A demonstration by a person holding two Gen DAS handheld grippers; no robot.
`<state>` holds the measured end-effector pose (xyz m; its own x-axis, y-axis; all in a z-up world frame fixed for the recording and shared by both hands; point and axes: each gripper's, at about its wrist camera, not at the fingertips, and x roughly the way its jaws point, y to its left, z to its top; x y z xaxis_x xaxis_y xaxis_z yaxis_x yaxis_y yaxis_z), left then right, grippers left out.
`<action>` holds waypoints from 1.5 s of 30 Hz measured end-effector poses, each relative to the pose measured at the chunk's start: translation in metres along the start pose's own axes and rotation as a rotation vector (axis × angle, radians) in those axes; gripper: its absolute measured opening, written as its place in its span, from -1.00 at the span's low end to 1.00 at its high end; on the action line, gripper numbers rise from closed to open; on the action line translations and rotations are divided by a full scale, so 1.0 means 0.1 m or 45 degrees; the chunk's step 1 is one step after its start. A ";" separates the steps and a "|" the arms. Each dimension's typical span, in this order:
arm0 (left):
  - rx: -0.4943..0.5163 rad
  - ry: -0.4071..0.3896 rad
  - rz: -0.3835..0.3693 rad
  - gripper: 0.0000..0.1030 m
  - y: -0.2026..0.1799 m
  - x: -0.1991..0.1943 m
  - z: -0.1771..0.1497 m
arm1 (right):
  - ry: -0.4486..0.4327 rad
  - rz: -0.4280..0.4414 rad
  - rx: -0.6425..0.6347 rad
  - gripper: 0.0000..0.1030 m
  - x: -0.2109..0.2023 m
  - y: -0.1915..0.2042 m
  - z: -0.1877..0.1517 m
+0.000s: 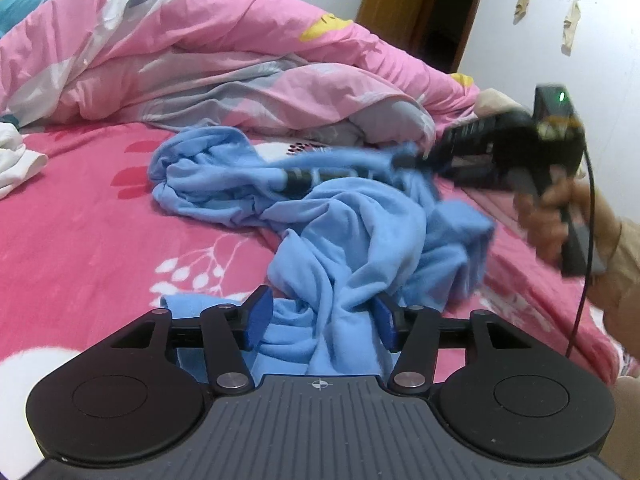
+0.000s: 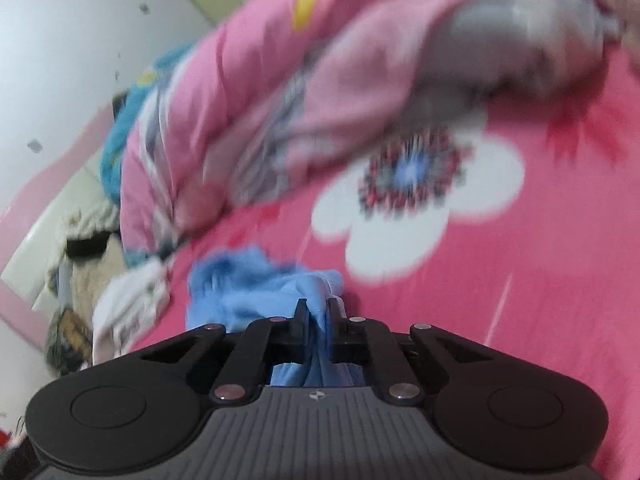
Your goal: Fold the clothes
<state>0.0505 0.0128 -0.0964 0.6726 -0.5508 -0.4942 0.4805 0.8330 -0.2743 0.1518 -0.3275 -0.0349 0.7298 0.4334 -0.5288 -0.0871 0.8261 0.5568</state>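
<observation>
- The blue garment [image 1: 352,216] lies crumpled on the bed [image 1: 80,232], bunched in loose ridges on the pink flowered sheet, in front of a heaped pink quilt [image 1: 200,52]. It is not flat and shows no neat fold.
- The left gripper [image 1: 320,320] sits low at the near edge of the garment. Its blue-padded fingers [image 1: 260,316] stand apart, with a hump of cloth rising between them; they bracket the cloth but do not pinch it.
- The right gripper [image 2: 318,320] has its fingers drawn close on a narrow pleat of the blue cloth, which runs down between them. In the left wrist view this gripper [image 1: 404,160] is at the garment's far right side, lifted off the sheet, with a strip of cloth stretched towards it. A hand [image 1: 548,224] holds its handle.
- Both views are smeared around the right gripper, so it seems to be moving.
- Judged from this, the step in hand is opening the garment out: one edge is raised while the rest trails in a heap.
- The next move calls for a second firm hold. The left fingers would need to close on an edge or corner, not on the thick middle bunch, so the cloth can be drawn taut between the two grippers and spread flat on the sheet.
- A white garment [image 1: 16,156] lies apart at the left, clear of the work.
</observation>
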 end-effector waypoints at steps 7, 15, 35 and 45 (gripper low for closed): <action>-0.028 -0.013 -0.036 0.12 0.12 0.04 0.00 | -0.175 -0.167 -0.114 -0.86 0.05 0.04 0.65; -0.091 -0.038 -0.054 0.18 0.28 0.05 -0.03 | -0.199 -0.278 -0.187 -0.86 0.30 0.10 0.85; -0.190 -0.054 -0.106 0.23 0.43 0.08 -0.07 | 0.056 -0.301 -0.496 0.31 0.44 0.38 -0.05; -0.194 -0.062 -0.124 0.30 0.46 0.11 -0.10 | 0.133 -0.340 -0.668 -0.73 0.41 0.51 -0.37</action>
<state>0.0741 0.0456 -0.1221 0.6554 -0.6280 -0.4196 0.4563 0.7719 -0.4427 0.1526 -0.2545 -0.0517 0.7043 0.1971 -0.6819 -0.2523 0.9675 0.0190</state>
